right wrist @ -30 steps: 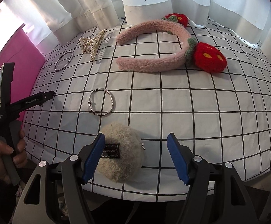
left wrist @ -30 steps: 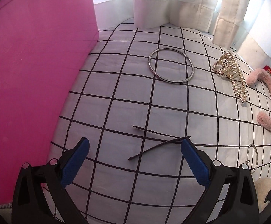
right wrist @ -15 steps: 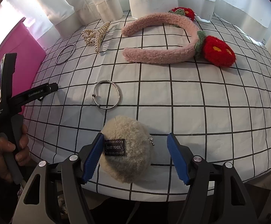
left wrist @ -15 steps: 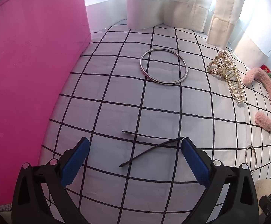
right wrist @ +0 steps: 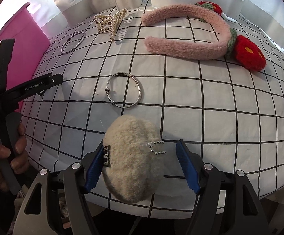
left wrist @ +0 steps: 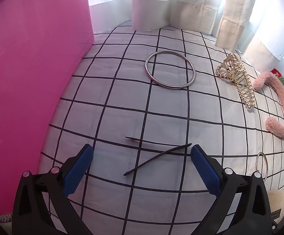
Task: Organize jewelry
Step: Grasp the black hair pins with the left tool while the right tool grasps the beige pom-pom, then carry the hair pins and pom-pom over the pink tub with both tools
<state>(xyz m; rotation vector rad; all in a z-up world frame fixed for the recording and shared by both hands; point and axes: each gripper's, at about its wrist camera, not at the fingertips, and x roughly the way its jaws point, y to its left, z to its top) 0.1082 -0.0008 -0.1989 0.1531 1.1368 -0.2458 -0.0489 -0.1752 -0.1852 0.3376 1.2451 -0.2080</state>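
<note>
**Pouch off-centre between the right tongs, hairpin lying across the left**

While the right tongs [right wrist: 140, 168] hang released over the table's near edge, the cream fuzzy pouch [right wrist: 132, 160] sits between their blue pads, but not centred: its black label at 9 o'clock touches or nearly touches the left pad [right wrist: 94, 171], while a clear gap remains to the right pad [right wrist: 187, 168] at 3 o'clock. Its long axis runs roughly 12 to 6 o'clock, along the tongs' pointing line, so a closing squeeze would likely take it across the short width. A small bead chain [right wrist: 156, 146] lies on top toward 2 o'clock. The pouch overhangs the edge of the checked tablecloth [right wrist: 220, 101] at 6 o'clock, which may make it tip if pushed.

The left tongs [left wrist: 141, 166] are also released, holding nothing. A thin dark hairpin [left wrist: 157, 156] lies between them, its length running from 7 to 2 o'clock, its far tip just beside the right pad [left wrist: 204, 170].

The right hand is clearly the nearer to the pouch; a slight shift toward 9 o'clock should centre it.
</note>
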